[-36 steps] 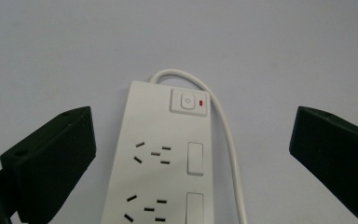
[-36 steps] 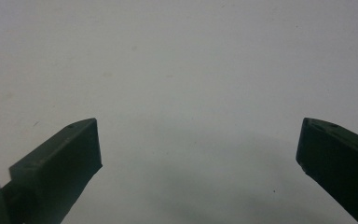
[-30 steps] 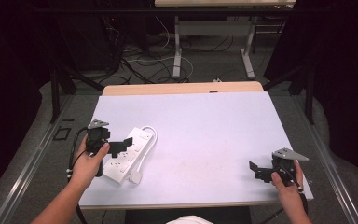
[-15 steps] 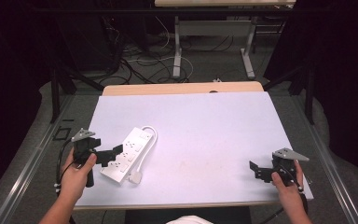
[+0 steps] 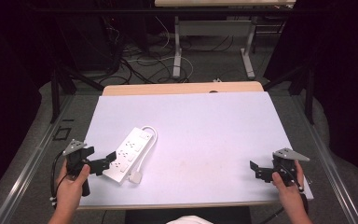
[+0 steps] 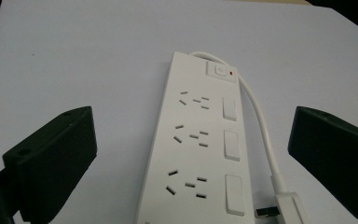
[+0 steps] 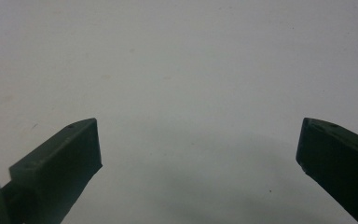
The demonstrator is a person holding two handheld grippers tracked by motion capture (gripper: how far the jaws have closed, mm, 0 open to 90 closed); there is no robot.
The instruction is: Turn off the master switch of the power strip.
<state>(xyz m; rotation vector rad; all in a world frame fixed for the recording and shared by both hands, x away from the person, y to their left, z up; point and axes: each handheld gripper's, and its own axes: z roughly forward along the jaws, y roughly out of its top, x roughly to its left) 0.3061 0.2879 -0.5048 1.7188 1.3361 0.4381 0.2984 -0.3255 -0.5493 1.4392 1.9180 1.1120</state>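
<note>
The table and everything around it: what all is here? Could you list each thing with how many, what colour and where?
Power strip: one, white, three sockets with switches, left part of the table, lying flat between the open jaws of the left gripper.
Cord: one, white, looped along the strip's side.
Plug: one, white, on the table by the strip's near end.
Table: one, pale top with a wooden far edge.
Cables: several, white and dark, on the floor beyond the table.
Left gripper: one, black, open, at the strip's near end.
Right gripper: one, black, open, near right corner, over bare table.

glossy plastic power strip [image 6: 200, 149], seemingly
</note>
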